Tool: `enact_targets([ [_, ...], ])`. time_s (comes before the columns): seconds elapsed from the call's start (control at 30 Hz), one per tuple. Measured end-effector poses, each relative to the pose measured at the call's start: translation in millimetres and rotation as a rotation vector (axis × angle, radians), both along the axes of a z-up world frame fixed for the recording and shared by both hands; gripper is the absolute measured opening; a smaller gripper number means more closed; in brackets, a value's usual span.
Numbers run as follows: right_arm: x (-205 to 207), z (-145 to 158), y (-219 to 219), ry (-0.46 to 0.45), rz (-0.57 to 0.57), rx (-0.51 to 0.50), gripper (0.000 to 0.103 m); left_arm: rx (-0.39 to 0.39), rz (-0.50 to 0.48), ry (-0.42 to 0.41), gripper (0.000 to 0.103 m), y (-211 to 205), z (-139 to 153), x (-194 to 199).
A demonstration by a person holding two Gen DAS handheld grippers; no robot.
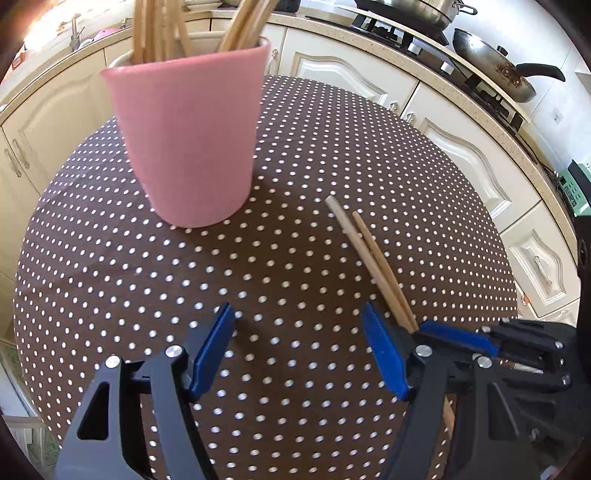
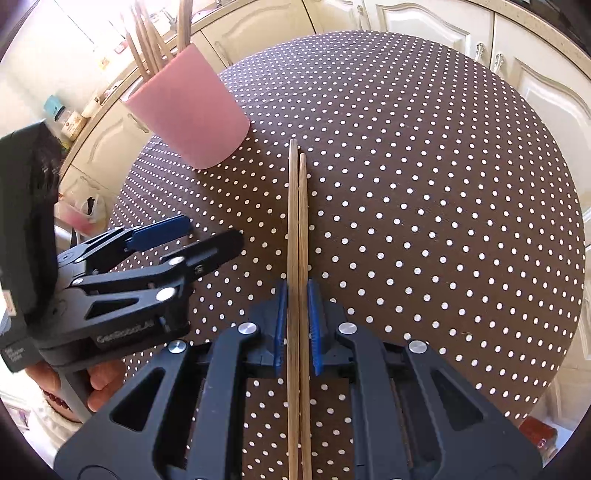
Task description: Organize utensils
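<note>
A pink cup (image 1: 188, 147) (image 2: 192, 118) stands upright on the dotted brown table (image 1: 110, 277) with several wooden chopsticks (image 1: 155, 29) sticking out of it. My right gripper (image 2: 296, 291) is shut on a pair of wooden chopsticks (image 2: 297, 221) (image 1: 373, 262). The pair points toward the far side of the table, to the right of the cup. My left gripper (image 1: 297, 314) (image 2: 210, 232) hovers open above the cloth with nothing between its blue pads. It sits just left of the right gripper (image 1: 421, 328) and in front of the cup.
Cream kitchen cabinets (image 1: 461, 158) curve around the far side of the round table. A wok (image 1: 491, 62) and a steel pot (image 1: 410, 11) sit on the stove beyond. A person's hand (image 2: 99, 380) grips the left tool's handle.
</note>
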State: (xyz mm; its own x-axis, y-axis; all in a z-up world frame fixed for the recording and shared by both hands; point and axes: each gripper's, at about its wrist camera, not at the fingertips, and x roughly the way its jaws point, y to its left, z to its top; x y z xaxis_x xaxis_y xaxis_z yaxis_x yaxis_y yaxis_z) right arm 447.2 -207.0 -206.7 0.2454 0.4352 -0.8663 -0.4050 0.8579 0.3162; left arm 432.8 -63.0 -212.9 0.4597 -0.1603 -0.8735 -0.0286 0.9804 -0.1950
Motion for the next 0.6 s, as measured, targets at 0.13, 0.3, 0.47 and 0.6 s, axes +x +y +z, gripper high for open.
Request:
enact_targets([
  [0.13,-6.5,5.8,-8.3,-0.033,0.011,-0.032,0.026,0.030,0.007,-0.002,0.070,-14.1,-1.4,7.9],
  [0.3,-14.8,8.3,-23.9,-0.052,0.010,-0.059,0.026,0.093,0.001,-0.010,0.070,-33.4,-2.9,18.2],
  [0.47,-18.2,6.9,-38.5,-0.052,-0.002,-0.055,0.026,0.124,0.026,-0.008,0.070,-44.1,-3.8,31.2],
  [0.6,-19.1,9.5,-46.0,-0.055,0.011,-0.062,0.026,0.129,0.020,0.005,0.070,-48.9,-4.3,38.0],
])
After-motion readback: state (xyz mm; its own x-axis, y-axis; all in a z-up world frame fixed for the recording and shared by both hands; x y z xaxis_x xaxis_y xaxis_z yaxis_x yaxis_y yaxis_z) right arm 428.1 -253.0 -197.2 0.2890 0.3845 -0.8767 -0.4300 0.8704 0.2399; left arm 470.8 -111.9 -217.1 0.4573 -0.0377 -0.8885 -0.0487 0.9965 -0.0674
